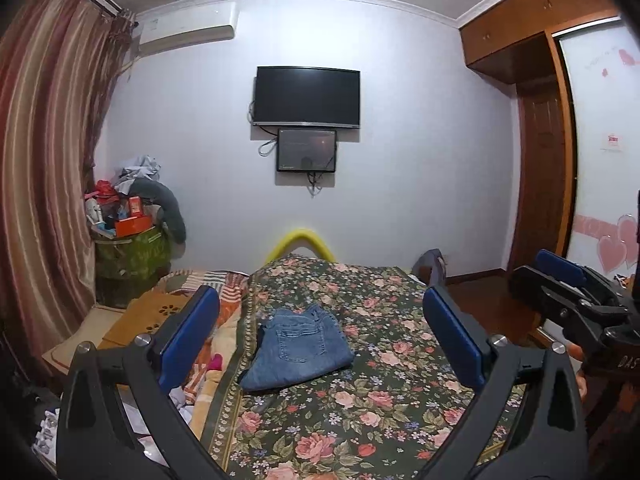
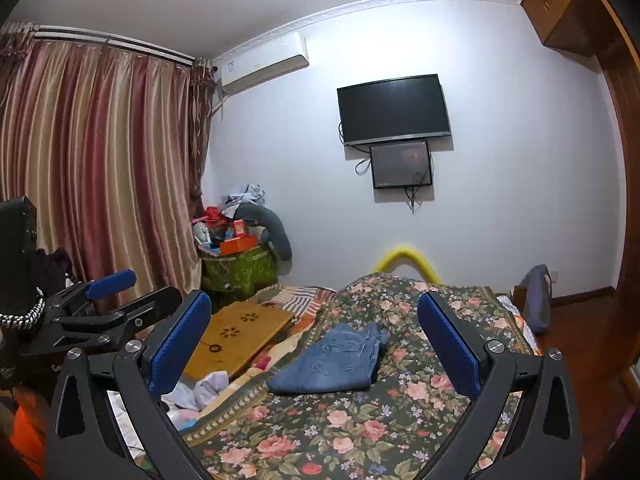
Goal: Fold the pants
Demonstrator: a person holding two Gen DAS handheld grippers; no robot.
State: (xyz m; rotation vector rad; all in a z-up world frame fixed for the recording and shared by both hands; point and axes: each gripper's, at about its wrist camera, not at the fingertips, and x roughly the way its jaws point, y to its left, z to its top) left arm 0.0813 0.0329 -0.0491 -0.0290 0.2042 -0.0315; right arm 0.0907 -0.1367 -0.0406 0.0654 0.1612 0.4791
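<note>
While both claws hang above the near end of the bed (image 1: 384,412), its floral bedspread (image 2: 400,420) spreads out beneath them, the largest thing in either view. One striped curtain (image 2: 100,160) covers the window wall on the left, and one wooden wardrobe (image 1: 532,20) fills the right side. On the far wall hang one air conditioner (image 1: 188,30), one dark television (image 1: 308,96) and one smaller screen (image 1: 307,150) just under it. In the corner by the curtain stands one green bin (image 2: 240,270) piled with boxes and clothes. One wooden board (image 2: 236,336) with flower-shaped cut-outs lies on the left part of the bed.

One pair of blue denim pants (image 1: 298,350) lies folded into a compact bundle on the bedspread, back pocket facing up. In the left wrist view it sits ahead of the left claw (image 1: 320,336), between the two blue pads and lower than them, clear of both. In the right wrist view the same bundle (image 2: 332,360) lies ahead of the right claw (image 2: 314,338), again between its pads and untouched.

Each claw has two blue pads spread wide apart, released and grasping nothing. The two claws hang side by side, each visible at the edge of the other's view.
</note>
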